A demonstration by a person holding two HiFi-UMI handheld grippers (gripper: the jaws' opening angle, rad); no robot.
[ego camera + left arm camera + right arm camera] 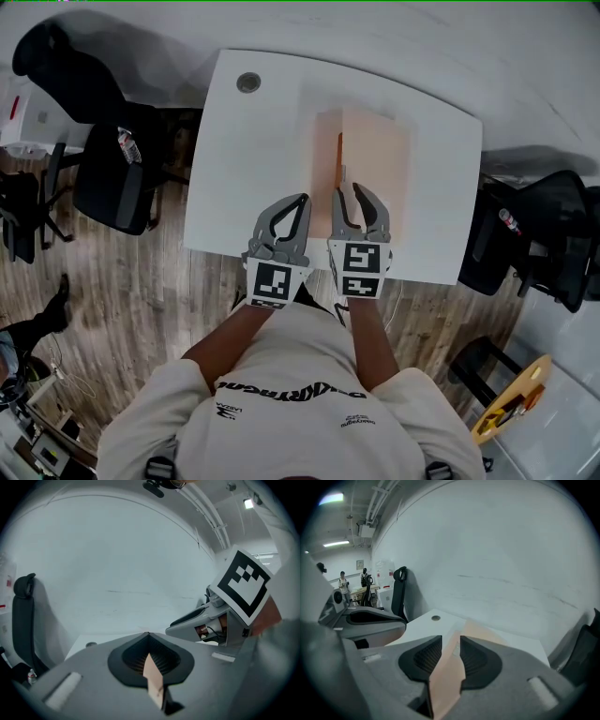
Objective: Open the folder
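- Peach card folder (pixel 375 155) lies flat on a white table (pixel 253 159), right of the middle and running from the far side toward the near edge.
- From above it shows two panels, a shaded narrow one on the left and a brighter one on the right, with a thin orange line between them.
- One leaf of the folder (pixel 480 632) comes up off the table and passes on edge between the jaws of the right gripper (pixel 451 641).
- Right gripper (pixel 345 192) sits at the folder's near end with its jaws apart. The gap is wider than the leaf, and the pads do not pinch it.
- Left gripper (pixel 302 200) is just beside the folder's left edge, close to the right one.
- In its own view the left gripper (pixel 148 634) has its jaws together at the tips. They are clamped on a thin peach strip (pixel 153 677), and I cannot tell whether the strip belongs to the folder.
- Round grey cap (pixel 248 82) is set in the table's far left corner, well apart from the folder.
- Black office chair (pixel 112 159) stands left of the table, and another chair (pixel 534 234) stands at its right.
- Wood-plank floor (pixel 122 281) lies underneath, with a plain pale wall behind.
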